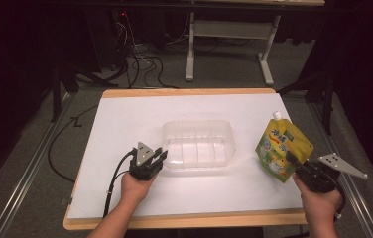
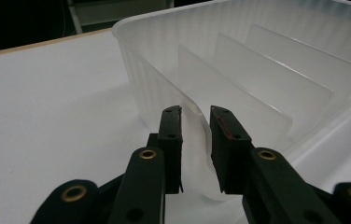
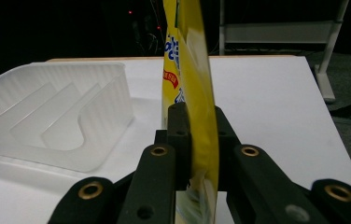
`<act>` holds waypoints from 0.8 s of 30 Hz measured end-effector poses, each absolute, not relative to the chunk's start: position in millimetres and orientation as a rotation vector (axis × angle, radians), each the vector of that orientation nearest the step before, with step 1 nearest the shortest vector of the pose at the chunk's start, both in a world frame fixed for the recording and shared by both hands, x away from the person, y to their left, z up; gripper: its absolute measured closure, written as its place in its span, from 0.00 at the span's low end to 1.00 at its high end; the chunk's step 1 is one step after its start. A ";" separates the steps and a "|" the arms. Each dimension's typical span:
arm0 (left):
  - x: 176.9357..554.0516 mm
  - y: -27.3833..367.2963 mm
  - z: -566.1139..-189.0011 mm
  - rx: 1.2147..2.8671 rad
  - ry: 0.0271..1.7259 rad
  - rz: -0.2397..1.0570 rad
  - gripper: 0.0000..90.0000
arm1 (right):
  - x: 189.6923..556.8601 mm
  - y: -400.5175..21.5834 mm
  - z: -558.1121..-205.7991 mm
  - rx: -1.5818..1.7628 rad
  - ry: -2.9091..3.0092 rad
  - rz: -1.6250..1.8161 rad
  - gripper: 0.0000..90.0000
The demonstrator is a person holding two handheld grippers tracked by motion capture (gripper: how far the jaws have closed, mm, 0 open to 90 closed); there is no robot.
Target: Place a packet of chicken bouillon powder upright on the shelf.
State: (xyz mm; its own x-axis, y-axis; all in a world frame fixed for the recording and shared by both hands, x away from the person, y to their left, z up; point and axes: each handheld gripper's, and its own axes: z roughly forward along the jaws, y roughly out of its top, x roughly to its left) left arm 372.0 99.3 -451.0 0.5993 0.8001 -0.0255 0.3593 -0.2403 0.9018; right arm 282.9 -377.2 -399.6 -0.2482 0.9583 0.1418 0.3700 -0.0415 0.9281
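The clear plastic tray (image 1: 199, 144) sits mid-bench on the white sheet (image 1: 125, 119), its 3 inner dividers running near to far. The left tongs (image 1: 155, 159) pinch its near-left corner wall. Well apart at the right edge, the right tongs (image 1: 292, 159) clamp a yellow spouted pouch (image 1: 281, 145), held upright above the bench (image 1: 184, 92).

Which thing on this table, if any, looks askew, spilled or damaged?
Nothing looks spilled or damaged. The yellow pouch leans tilted only because the right gripper holds it up. The left gripper pinches the clear tray wall.
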 end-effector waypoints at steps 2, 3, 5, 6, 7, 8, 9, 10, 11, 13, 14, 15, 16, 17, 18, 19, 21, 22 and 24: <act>369.6 98.5 -450.7 1.847 0.928 0.561 0.84 | 283.2 -376.5 -400.0 1.413 1.652 1.290 0.94; 368.1 97.8 -450.4 1.849 0.924 0.560 0.84 | 283.0 -376.1 -400.3 1.411 1.652 1.286 0.94; 363.4 95.7 -449.8 1.855 0.912 0.554 0.84 | 282.5 -375.5 -400.8 1.416 1.646 1.287 0.94; 360.6 94.4 -449.4 1.863 0.904 0.555 0.83 | 282.3 -375.9 -401.2 1.414 1.647 1.291 0.94; 357.8 93.2 -448.7 1.872 0.895 0.557 0.83 | 282.2 -376.6 -401.6 1.412 1.647 1.295 0.94; 355.1 92.1 -447.8 1.877 0.886 0.555 0.82 | 281.7 -376.8 -401.8 1.415 1.646 1.298 0.94; 352.5 91.0 -447.3 1.883 0.874 0.553 0.82 | 281.2 -377.0 -401.8 1.414 1.645 1.299 0.94; 350.3 89.7 -447.1 1.889 0.869 0.556 0.81 | 280.8 -377.0 -401.7 1.414 1.644 1.295 0.94; 348.6 89.1 -446.6 1.898 0.868 0.553 0.81 | 280.7 -376.8 -401.4 1.411 1.643 1.295 0.94; 345.5 88.5 -446.1 1.900 0.859 0.542 0.80 | 280.2 -376.2 -400.1 1.412 1.637 1.293 0.94; 344.0 88.0 -446.0 1.904 0.852 0.544 0.80 | 280.0 -375.5 -398.9 1.410 1.634 1.294 0.94; 342.6 87.4 -446.3 1.903 0.846 0.548 0.79 | 279.7 -374.7 -397.4 1.405 1.631 1.296 0.94; 341.8 87.1 -446.4 1.903 0.838 0.553 0.77 | 279.1 -373.5 -395.7 1.397 1.626 1.296 0.94; 341.3 87.4 -446.1 1.904 0.837 0.562 0.75 | 278.7 -372.3 -393.7 1.395 1.621 1.300 0.94; 341.2 88.0 -445.6 1.902 0.842 0.562 0.73 | 278.4 -371.4 -391.3 1.392 1.618 1.305 0.94; 341.2 88.7 -445.4 1.891 0.849 0.552 0.70 | 278.3 -370.3 -389.2 1.386 1.614 1.317 0.94; 340.8 90.9 -445.1 1.879 0.852 0.533 0.62 | 278.2 -368.3 -384.2 1.377 1.606 1.347 0.94; 340.4 91.6 -445.3 1.880 0.847 0.527 0.61 | 278.3 -367.0 -381.5 1.374 1.601 1.359 0.94; 339.8 91.5 -446.5 1.884 0.839 0.532 0.59 | 279.0 -364.5 -376.1 1.357 1.597 1.374 0.94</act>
State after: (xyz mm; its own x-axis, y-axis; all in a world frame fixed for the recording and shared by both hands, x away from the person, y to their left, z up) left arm 339.8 91.5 -446.5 0.6672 0.7449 0.0042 0.3212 -0.2927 0.9007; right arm 279.0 -364.5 -376.1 -0.2752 0.9484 0.1573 0.2974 -0.0716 0.9521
